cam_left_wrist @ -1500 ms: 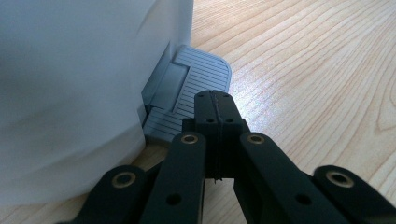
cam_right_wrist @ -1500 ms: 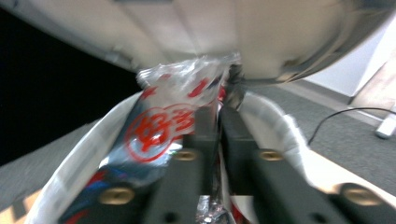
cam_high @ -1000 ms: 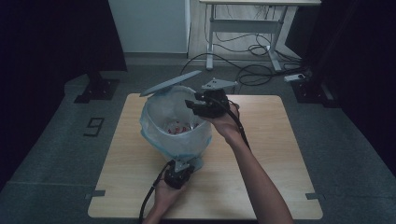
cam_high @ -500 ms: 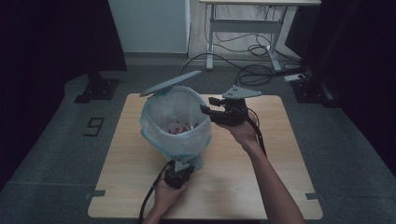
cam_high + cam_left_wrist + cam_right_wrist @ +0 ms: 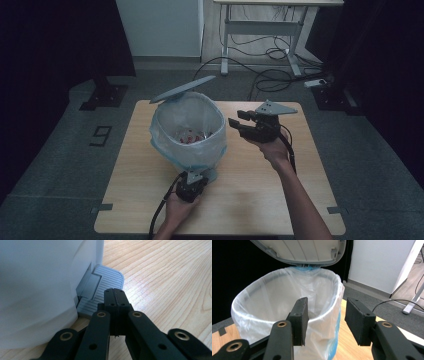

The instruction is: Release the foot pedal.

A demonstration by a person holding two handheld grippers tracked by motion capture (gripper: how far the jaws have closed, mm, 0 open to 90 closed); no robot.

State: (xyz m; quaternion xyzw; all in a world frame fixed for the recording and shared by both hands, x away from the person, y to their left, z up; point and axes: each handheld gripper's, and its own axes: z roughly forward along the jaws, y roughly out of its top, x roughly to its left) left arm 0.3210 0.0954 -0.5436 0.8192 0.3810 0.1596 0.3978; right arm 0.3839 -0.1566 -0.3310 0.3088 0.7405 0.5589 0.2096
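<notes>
high view: left gripper [image 5: 192, 184] closed, tips on bin pedal [image 5: 106, 287]; right gripper [image 5: 239, 124] half-open, empty, beside bin [image 5: 187, 131].

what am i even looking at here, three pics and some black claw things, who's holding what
A person sits at a wooden table and holds a hand-held gripper in each hand: a black tool with two jaws that pinch.

The high view comes from a fixed camera above the table. The other two pictures come from small cameras riding on the grippers, looking along their own jaws.

On the table stands a pedal bin lined with a pale plastic bag; its lid is tipped up. Something reddish lies inside, too small to tell.

The left hand-held gripper has its jaws shut with nothing between them, and their tip rests on the bin's grey foot pedal, which seems to be what keeps the lid up.

The right hand-held gripper hangs beside the bin's rim, jaws open and empty.
</notes>
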